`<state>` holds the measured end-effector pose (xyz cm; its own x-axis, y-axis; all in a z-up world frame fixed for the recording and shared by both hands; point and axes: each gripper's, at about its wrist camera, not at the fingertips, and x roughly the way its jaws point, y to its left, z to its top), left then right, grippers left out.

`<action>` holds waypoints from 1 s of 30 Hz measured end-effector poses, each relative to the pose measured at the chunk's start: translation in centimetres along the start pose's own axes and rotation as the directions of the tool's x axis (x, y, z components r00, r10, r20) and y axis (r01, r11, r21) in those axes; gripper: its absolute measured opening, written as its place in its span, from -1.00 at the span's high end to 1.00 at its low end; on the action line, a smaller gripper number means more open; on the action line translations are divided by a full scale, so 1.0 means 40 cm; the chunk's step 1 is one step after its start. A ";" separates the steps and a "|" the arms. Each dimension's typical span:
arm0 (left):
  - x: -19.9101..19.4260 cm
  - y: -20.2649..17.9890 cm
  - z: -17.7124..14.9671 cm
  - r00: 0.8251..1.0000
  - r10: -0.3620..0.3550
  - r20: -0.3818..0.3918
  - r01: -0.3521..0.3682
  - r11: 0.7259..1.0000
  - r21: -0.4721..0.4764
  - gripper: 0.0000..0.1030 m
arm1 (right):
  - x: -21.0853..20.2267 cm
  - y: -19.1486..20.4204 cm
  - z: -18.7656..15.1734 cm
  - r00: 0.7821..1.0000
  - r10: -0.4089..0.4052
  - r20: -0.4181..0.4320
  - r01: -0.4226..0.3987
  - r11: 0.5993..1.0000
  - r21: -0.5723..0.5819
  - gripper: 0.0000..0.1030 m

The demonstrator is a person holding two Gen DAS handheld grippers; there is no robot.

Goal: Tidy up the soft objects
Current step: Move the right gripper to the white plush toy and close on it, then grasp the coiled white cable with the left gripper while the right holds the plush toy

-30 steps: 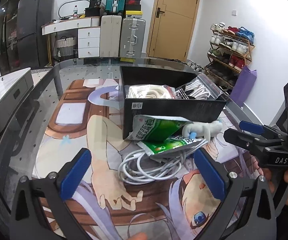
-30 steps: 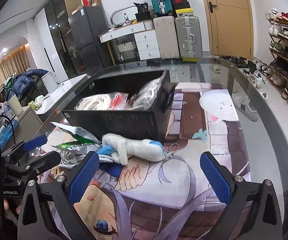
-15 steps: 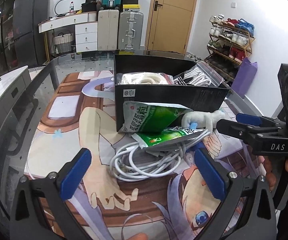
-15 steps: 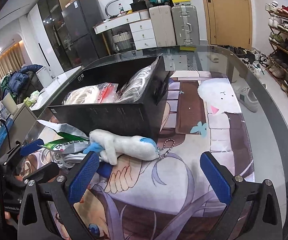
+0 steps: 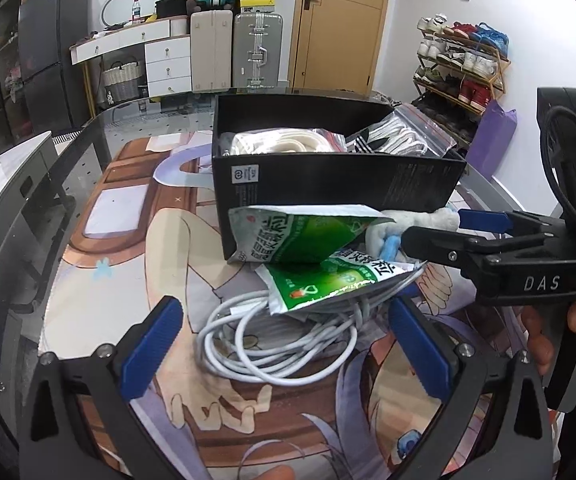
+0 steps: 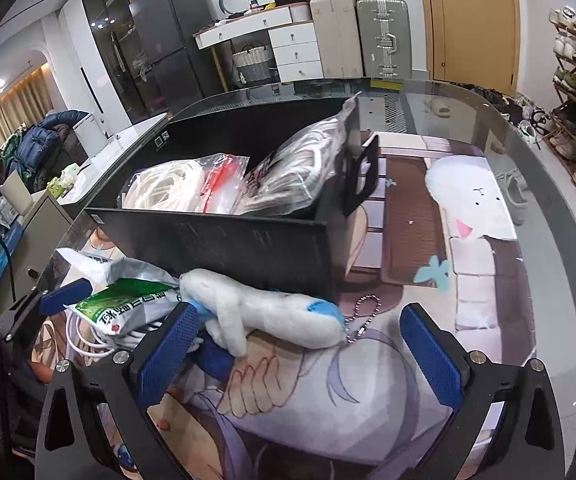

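Left hand-held gripper (image 5: 284, 344), jaws wide apart and empty, over the cable (image 5: 276, 344) and green packets (image 5: 319, 256). Right hand-held gripper (image 6: 299, 352), equally wide and empty, frames the plush (image 6: 272, 312) beside the black box (image 6: 224, 240) on the worktop (image 6: 547, 280).

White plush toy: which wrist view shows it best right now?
The right wrist view. There the plush toy lies in full against the black box, its bead chain visible. In the left wrist view only one end peeks out behind the green packet and the right gripper.
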<state>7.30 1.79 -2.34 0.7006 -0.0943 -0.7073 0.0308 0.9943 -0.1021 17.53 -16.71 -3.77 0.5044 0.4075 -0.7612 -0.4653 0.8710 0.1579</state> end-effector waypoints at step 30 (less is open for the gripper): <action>0.009 0.005 0.005 1.000 -0.018 -0.025 0.018 1.000 0.002 -1.00 | -0.099 -0.047 -0.072 0.994 0.072 0.076 -0.074 0.997 0.017 -0.04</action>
<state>7.68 1.95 -2.47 0.6818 -0.1134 -0.7227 0.0451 0.9926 -0.1131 14.32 -20.77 -2.86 0.5233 0.4892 -0.6977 -0.4888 0.8431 0.2244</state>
